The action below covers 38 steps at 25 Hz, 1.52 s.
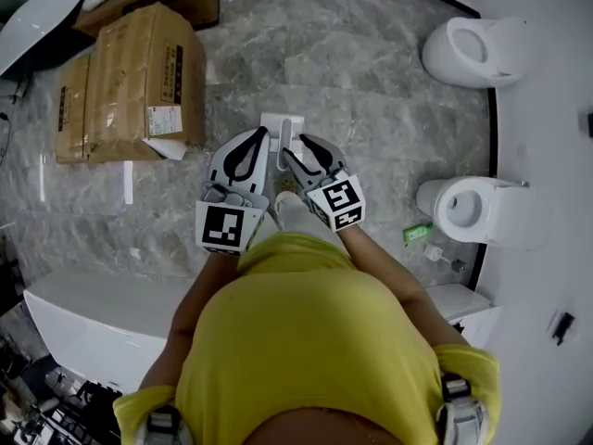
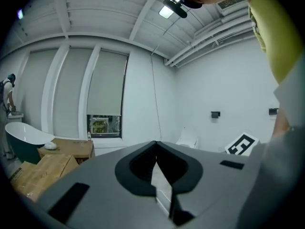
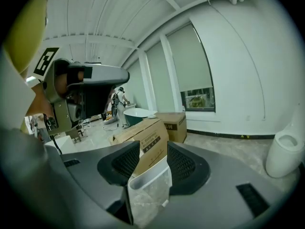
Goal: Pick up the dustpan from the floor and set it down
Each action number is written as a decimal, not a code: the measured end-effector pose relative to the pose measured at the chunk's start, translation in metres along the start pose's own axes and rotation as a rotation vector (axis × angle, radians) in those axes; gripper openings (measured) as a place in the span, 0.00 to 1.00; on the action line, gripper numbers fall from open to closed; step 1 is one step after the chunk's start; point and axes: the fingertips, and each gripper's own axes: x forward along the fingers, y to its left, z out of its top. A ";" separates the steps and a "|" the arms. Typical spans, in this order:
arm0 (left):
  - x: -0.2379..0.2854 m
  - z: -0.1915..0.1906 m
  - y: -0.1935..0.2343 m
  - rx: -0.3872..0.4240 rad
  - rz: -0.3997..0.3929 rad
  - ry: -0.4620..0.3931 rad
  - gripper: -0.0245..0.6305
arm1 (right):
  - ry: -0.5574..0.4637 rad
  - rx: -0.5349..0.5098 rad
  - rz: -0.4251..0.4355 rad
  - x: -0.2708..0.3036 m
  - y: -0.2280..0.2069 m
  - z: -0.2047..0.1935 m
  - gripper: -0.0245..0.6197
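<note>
- My left gripper (image 1: 260,137) is in the middle of the head view. Its fingers (image 2: 138,168) are clenched tip to tip.
- My right gripper (image 1: 298,146) is just beside it. Its fingers (image 3: 121,163) are spread apart and squeeze nothing.
- The white plastic dustpan (image 1: 278,123) sits on the grey marble floor (image 1: 371,128), mid-frame, just above both tips. Its rim (image 3: 150,194) shows between the right fingers.
- Brown cardboard boxes (image 1: 139,72) fill the upper left.

The floor (image 1: 371,119) under you is grey veined marble. Cardboard boxes (image 1: 130,82) sit on it at ten o'clock and a white dustpan (image 1: 278,123) at centre. One toilet (image 1: 473,49) stands at two o'clock, a second toilet (image 1: 468,209) at three, with a small green packet (image 1: 417,234) just beside it.
</note>
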 end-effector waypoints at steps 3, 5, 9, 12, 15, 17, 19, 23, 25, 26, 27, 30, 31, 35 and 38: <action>0.006 -0.008 0.002 -0.010 0.002 0.018 0.04 | 0.046 0.081 0.032 0.010 -0.006 -0.019 0.37; 0.010 -0.014 0.002 -0.010 -0.008 0.037 0.04 | 0.076 0.129 0.048 0.014 -0.009 -0.030 0.39; 0.018 -0.022 0.004 0.002 -0.024 0.075 0.04 | 0.142 0.234 0.116 0.025 -0.010 -0.048 0.44; 0.022 -0.029 0.008 -0.014 -0.038 0.106 0.04 | 0.175 0.367 0.159 0.034 -0.010 -0.059 0.46; 0.024 -0.030 0.008 -0.022 -0.057 0.128 0.04 | 0.220 0.533 0.197 0.043 -0.011 -0.074 0.50; 0.027 -0.030 0.011 -0.016 -0.066 0.134 0.04 | 0.246 0.639 0.231 0.047 -0.009 -0.085 0.50; 0.031 -0.028 0.017 -0.021 -0.067 0.136 0.04 | 0.247 0.729 0.266 0.050 -0.007 -0.089 0.51; 0.035 -0.036 0.031 -0.046 -0.060 0.160 0.04 | 0.213 0.833 0.335 0.060 -0.002 -0.081 0.48; 0.036 -0.042 0.033 -0.054 -0.065 0.176 0.04 | 0.212 0.851 0.348 0.065 0.000 -0.080 0.45; 0.037 -0.044 0.034 -0.059 -0.069 0.183 0.04 | 0.213 0.856 0.353 0.067 0.000 -0.080 0.44; 0.038 -0.046 0.034 -0.062 -0.074 0.188 0.04 | 0.214 0.864 0.359 0.069 0.001 -0.079 0.42; 0.041 -0.047 0.033 -0.066 -0.088 0.196 0.04 | 0.199 0.904 0.374 0.071 0.000 -0.076 0.38; 0.042 -0.048 0.033 -0.067 -0.091 0.198 0.04 | 0.188 0.913 0.374 0.072 -0.001 -0.075 0.35; 0.040 -0.049 0.039 -0.072 -0.097 0.199 0.04 | 0.176 0.911 0.344 0.077 -0.003 -0.069 0.24; 0.038 -0.047 0.042 -0.070 -0.103 0.197 0.04 | 0.173 0.908 0.324 0.077 -0.004 -0.062 0.23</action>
